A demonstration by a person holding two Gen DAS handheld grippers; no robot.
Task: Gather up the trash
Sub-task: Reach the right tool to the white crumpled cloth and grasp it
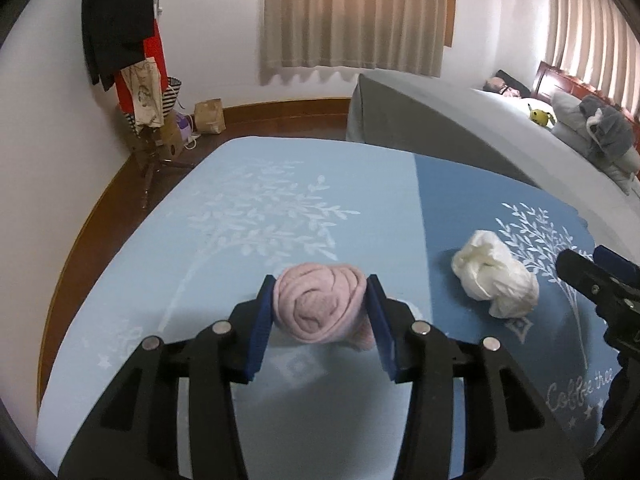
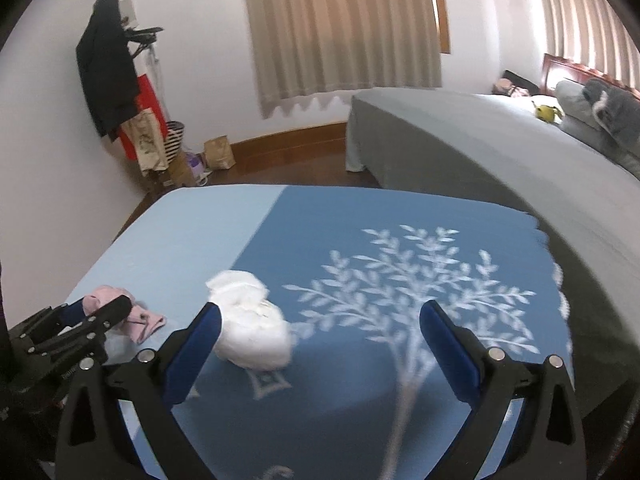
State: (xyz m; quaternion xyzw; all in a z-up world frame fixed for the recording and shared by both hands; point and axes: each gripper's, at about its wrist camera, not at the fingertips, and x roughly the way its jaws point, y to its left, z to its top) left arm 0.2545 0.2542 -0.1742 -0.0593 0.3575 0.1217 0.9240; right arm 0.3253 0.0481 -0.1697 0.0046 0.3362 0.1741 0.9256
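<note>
On blue tablecloth [image 1: 248, 168]: left gripper [image 1: 320, 312] clamps pink sock roll [image 1: 320, 308]; right gripper [image 2: 320, 344], jaws wide, should centre on white tissue wad [image 2: 252, 328] before closing.

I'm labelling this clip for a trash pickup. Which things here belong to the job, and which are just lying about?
Part of the job:
- pink rolled cloth, clamped in the left gripper
- white crumpled wad, on the blue cloth by the open right gripper

Just lying about:
- coat rack
- paper bag
- grey plush toy
- yellow toy

light: soft, backlit curtains | right view blurred | fisheye edges bent
</note>
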